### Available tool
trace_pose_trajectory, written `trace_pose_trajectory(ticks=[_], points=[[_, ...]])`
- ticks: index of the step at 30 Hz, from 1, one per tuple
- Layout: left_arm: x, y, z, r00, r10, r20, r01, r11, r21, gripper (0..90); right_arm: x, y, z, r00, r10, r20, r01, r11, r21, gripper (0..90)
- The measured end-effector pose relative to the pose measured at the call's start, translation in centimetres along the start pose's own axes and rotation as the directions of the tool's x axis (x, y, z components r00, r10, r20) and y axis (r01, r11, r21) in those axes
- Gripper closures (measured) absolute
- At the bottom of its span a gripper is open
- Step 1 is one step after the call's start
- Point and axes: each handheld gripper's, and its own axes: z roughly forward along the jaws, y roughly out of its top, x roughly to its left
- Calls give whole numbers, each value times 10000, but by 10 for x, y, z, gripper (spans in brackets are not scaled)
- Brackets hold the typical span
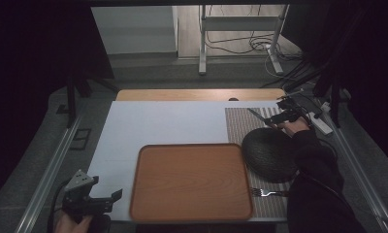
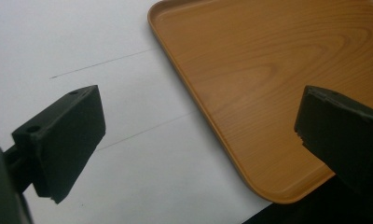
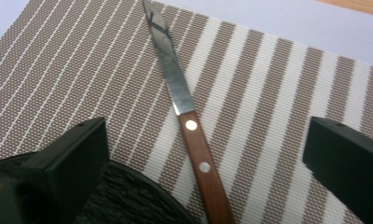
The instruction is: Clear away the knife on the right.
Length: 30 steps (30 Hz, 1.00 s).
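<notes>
While the left gripper point(image 1: 115, 195) hangs open at the table's near-left corner beside the tray point(image 1: 192, 180), a fork point(image 1: 267, 193) lies on the striped mat point(image 1: 240, 124). Farther off, past a dark bowl point(image 1: 269, 154), the right gripper point(image 3: 203, 154) gapes above a knife point(image 3: 196, 140), jaws wide either side of its handle.

A dim recording lab staged as a dining spot: black curtains point(image 1: 32, 53), floor cables point(image 1: 250, 43) and a metal stand point(image 1: 202, 39) lie beyond the table point(image 1: 158, 121).

Both claws point(image 1: 115, 196) point(image 1: 274, 115) agape.
</notes>
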Motion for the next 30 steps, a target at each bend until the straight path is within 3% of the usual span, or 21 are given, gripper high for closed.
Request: trace_pose_trajectory(ticks=[3, 7, 19, 26, 29, 30], points=[[0, 0, 0, 10000, 10, -2, -10, 10000, 3, 26, 4, 3, 2, 9994, -217, -272, 218, 9998, 6, 0], [0, 0, 0, 10000, 13, 0, -13, 10000, 7, 26, 6, 7, 5, 9996, -234, -176, 235, 9997, 34, 0], [-1, 0, 0, 10000, 74, -6, -74, 10000, 46, 27, -5, 2, 40, 9996, 133, 242, -160, 9931, 1163, 0], [-1, 0, 0, 10000, 87, -7, -87, 9999, 55, 27, -4, 1, 41, 9995, -38, 324, 3, 9941, 1081, 0], [-1, 0, 0, 10000, 99, -12, -99, 9999, 65, 27, -5, 2, 36, 9995, -260, 153, 244, 9949, 980, 182], [-1, 0, 0, 10000, 99, -12, -99, 9999, 65, 27, -5, 2, 36, 9995, -260, 153, 244, 9949, 980, 182]])
